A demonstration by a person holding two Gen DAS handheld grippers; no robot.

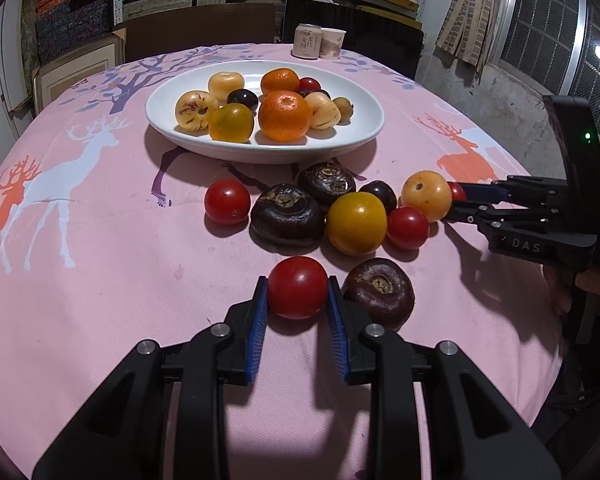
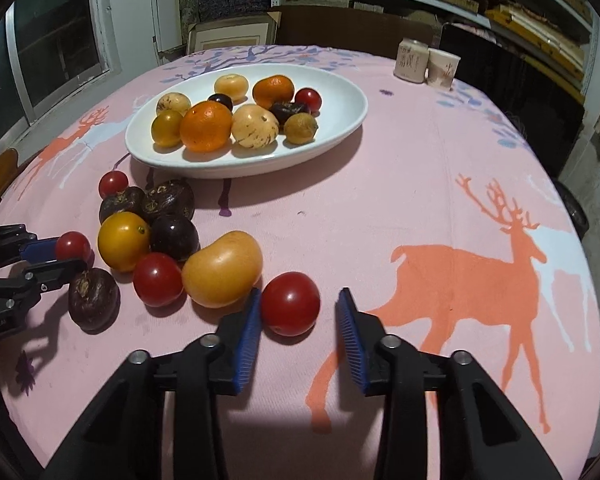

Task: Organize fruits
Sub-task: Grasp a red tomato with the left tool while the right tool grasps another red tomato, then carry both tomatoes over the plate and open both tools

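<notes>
A white oval plate [image 1: 352,132] [image 2: 340,128] at the table's middle holds several fruits, among them oranges [image 1: 285,116]. Loose fruits lie in front of it: red tomatoes, a yellow tomato [image 1: 356,223], dark water chestnuts [image 1: 287,214], a dark plum, an orange loquat [image 1: 426,195] [image 2: 222,269]. My left gripper [image 1: 297,292] [image 2: 66,254] is shut on a red cherry tomato [image 1: 297,287] [image 2: 73,245] resting on the cloth. My right gripper [image 2: 298,308] [image 1: 456,202] is open around another red cherry tomato [image 2: 290,303] [image 1: 457,191], which touches only its left pad.
The round table has a pink deer-print cloth [image 1: 100,240]. A can [image 1: 307,41] and a paper cup [image 1: 332,43] stand at the far edge. A dark water chestnut [image 1: 379,293] lies right beside my left gripper. Shelves and boxes stand behind the table.
</notes>
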